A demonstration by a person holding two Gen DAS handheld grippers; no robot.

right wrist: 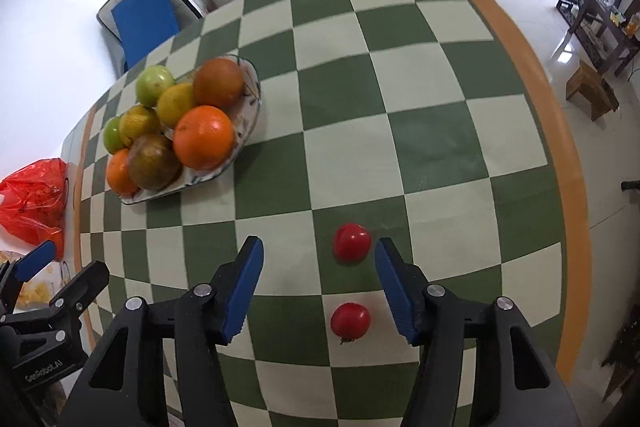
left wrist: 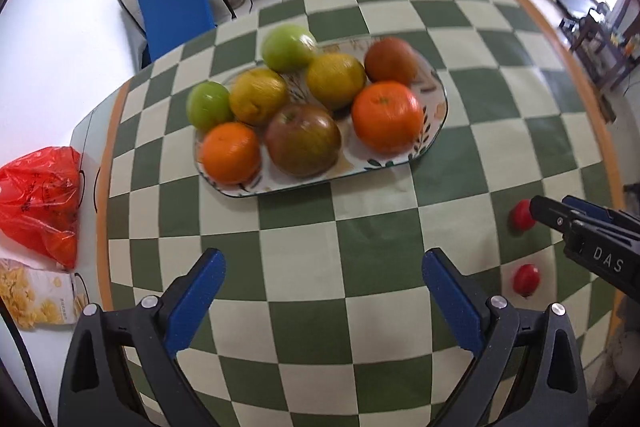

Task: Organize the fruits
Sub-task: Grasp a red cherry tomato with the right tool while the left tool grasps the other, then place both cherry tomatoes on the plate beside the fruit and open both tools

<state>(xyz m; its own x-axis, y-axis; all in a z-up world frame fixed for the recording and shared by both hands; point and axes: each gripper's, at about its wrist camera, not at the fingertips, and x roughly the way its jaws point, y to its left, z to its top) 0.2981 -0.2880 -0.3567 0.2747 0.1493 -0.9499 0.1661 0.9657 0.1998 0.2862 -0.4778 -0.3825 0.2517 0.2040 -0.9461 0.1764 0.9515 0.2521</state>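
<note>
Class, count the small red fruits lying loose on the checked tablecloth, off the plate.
2. The far red fruit lies just ahead of the open right gripper; the near red fruit lies between its jaws. None seems hidden.

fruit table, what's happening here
A person with a hand-held gripper in each hand is sorting fruit on a checkered table. A plate already holds oranges, lemons and apples. Two small red fruits, far and near, lie loose on the cloth. The right gripper is open, the near fruit lying between its fingers, nothing gripped. The left gripper is open and empty, facing the plate.
</note>
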